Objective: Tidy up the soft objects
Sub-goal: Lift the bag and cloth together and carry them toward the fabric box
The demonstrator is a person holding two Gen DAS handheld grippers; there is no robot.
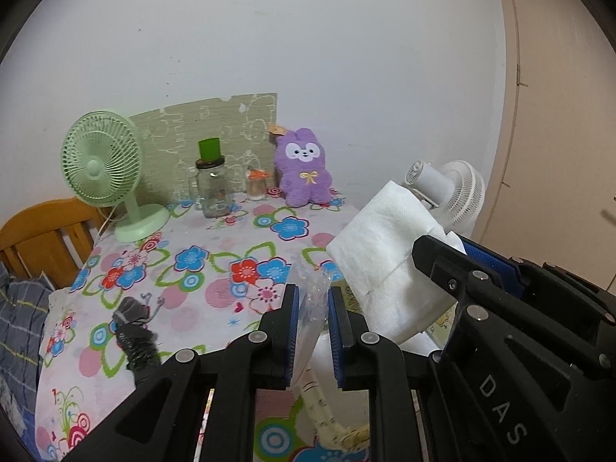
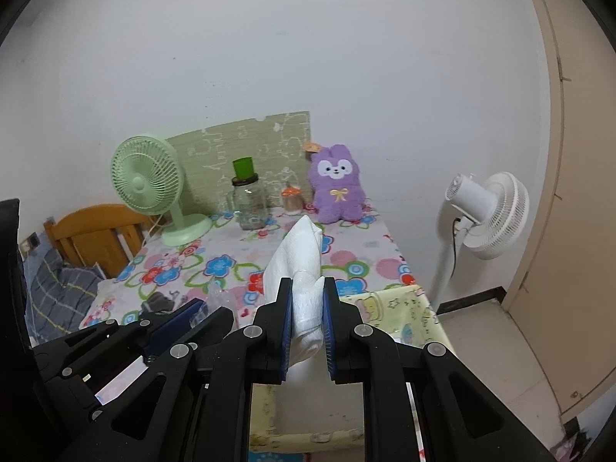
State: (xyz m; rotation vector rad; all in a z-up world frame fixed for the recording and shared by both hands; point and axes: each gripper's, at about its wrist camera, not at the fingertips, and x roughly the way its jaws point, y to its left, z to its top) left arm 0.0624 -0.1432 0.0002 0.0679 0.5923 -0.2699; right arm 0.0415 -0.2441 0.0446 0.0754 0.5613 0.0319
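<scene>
My right gripper (image 2: pixel 307 288) is shut on a white folded paper towel (image 2: pixel 302 265) and holds it above the near edge of the flowered table (image 2: pixel 231 265). The towel (image 1: pixel 389 254) and the right gripper (image 1: pixel 442 254) also show in the left wrist view. My left gripper (image 1: pixel 312 300) is shut on a clear plastic wrapper (image 1: pixel 313 296) and holds it above the table (image 1: pixel 215 254). A purple plush bunny (image 1: pixel 304 169) sits upright at the table's back right, against the wall; it also shows in the right wrist view (image 2: pixel 337 188). A dark grey soft object (image 1: pixel 134 327) lies near the table's front left.
A green desk fan (image 1: pixel 104 169) stands at the back left. A glass jar (image 1: pixel 213 188) with a green cup on top and a small orange-lidded jar (image 1: pixel 257 184) stand at the back. A white pedestal fan (image 2: pixel 485 215) stands right of the table. A wooden headboard (image 1: pixel 46 238) is at left.
</scene>
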